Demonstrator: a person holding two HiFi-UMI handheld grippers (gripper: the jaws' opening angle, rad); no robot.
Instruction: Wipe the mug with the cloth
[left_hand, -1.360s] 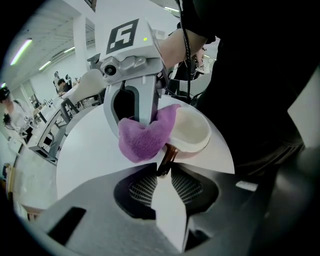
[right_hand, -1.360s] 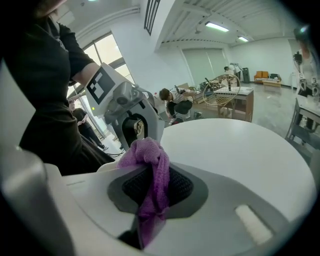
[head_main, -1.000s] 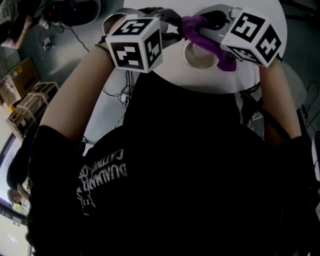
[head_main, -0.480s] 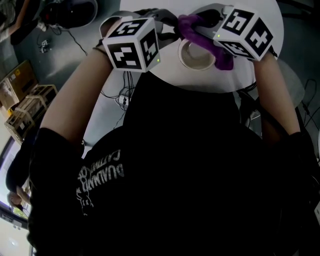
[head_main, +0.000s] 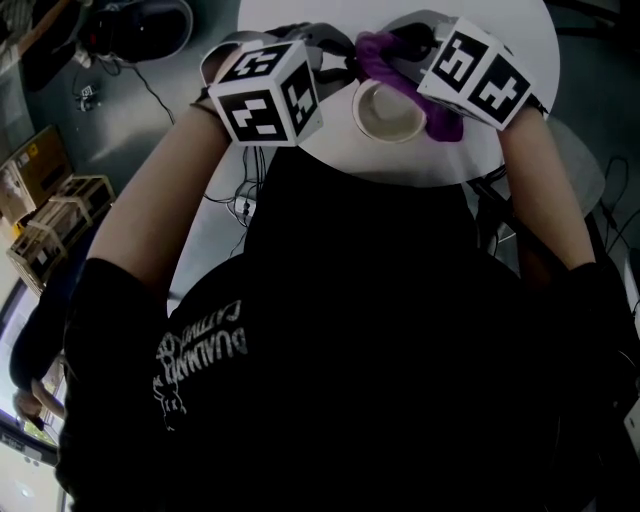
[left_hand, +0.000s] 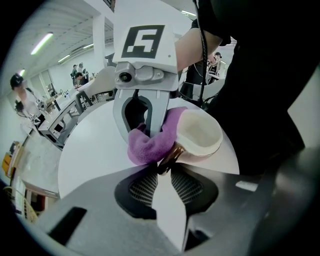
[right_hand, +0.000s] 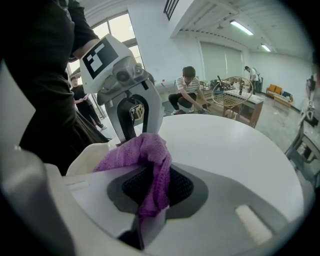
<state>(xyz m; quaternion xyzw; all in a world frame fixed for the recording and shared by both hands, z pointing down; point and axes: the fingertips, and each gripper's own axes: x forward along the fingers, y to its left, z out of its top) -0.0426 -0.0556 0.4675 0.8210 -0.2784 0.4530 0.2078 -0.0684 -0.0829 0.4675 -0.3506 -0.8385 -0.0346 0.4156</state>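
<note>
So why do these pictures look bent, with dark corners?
Head view: dim, the black shirt fills it; only the white table is bright. Left gripper view: a wide lens bows the room and blacks the corners; the mug looks sharp. Right gripper view: same bending, a bright window behind, the cloth crisp.

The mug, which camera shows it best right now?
The left gripper view: the mug shows rim, inside and handle, pinched by the left hand-held gripper. The head view shows only its open top; the right gripper view, a cream sliver behind the cloth.
</note>
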